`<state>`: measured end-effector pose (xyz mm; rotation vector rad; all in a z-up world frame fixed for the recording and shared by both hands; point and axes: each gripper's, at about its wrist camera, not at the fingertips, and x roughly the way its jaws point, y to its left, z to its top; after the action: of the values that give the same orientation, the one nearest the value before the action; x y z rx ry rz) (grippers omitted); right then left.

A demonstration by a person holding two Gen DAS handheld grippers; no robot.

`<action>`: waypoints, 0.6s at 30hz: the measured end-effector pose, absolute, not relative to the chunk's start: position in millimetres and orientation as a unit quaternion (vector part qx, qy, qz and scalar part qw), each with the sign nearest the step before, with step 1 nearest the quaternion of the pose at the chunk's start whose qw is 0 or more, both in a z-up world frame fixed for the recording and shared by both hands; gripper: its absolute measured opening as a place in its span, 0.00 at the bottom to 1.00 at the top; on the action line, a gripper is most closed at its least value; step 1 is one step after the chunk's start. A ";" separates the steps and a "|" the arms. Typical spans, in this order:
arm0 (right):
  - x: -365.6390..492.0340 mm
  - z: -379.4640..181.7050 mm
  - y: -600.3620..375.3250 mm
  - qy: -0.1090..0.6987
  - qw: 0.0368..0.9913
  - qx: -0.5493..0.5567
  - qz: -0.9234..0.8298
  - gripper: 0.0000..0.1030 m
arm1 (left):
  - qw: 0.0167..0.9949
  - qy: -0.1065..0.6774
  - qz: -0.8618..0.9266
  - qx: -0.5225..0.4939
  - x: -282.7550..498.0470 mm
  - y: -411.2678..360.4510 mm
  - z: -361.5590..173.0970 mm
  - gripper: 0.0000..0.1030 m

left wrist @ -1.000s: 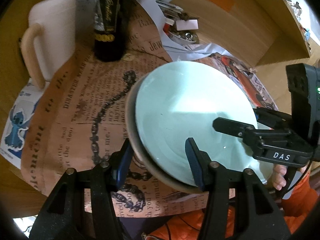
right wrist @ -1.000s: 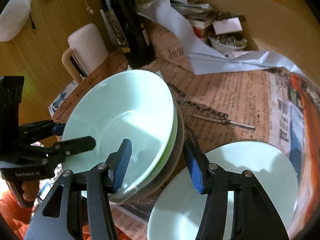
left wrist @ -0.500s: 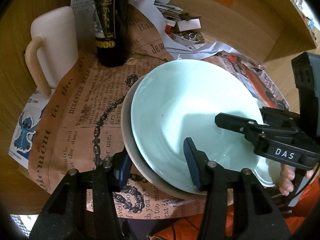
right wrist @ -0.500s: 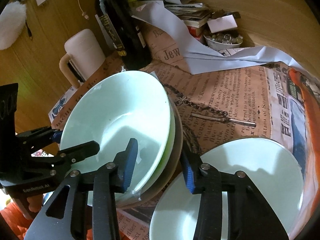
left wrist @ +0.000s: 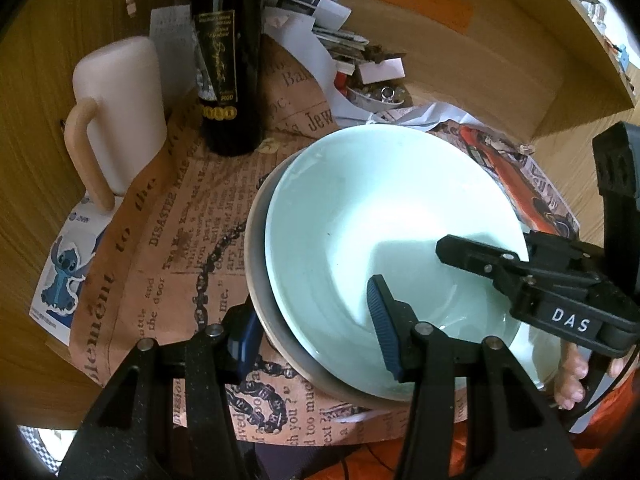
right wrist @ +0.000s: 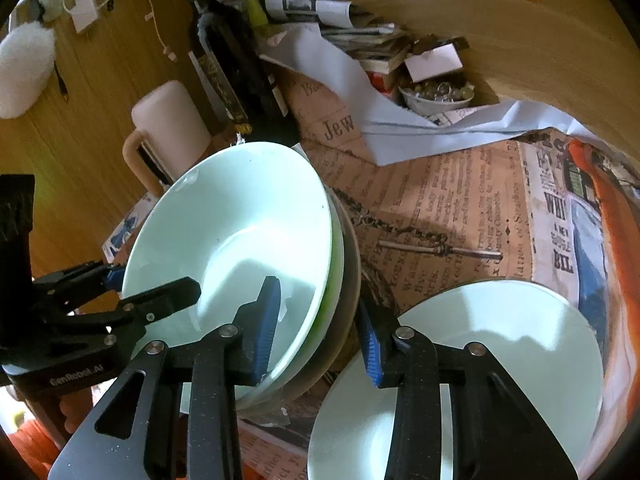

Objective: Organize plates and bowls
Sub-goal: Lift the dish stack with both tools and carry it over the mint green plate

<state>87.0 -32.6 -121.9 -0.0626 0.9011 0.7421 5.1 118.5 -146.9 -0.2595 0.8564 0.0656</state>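
Newspaper-covered desk (left wrist: 168,216). Left gripper (left wrist: 312,320) spread, straddling near rim of stacked pale green bowl (left wrist: 384,216); right gripper (right wrist: 320,320) spread across the opposite rim. Since a second ago both have pushed further over the rims. Second plate (right wrist: 500,344) beside stack near the desk's right edge. Wine bottle (left wrist: 226,60), mug (left wrist: 120,104) behind.
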 end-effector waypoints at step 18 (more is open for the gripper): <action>79.3 -94.2 -68.3 0.388 0.862 -0.014 0.327 0.32 | 0.917 0.383 0.001 -0.109 9.6 89.2 -118.9 0.48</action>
<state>79.3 -68.3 -94.2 -0.0289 0.8134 0.6861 9.6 89.2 -118.9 -0.2247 0.7876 0.0013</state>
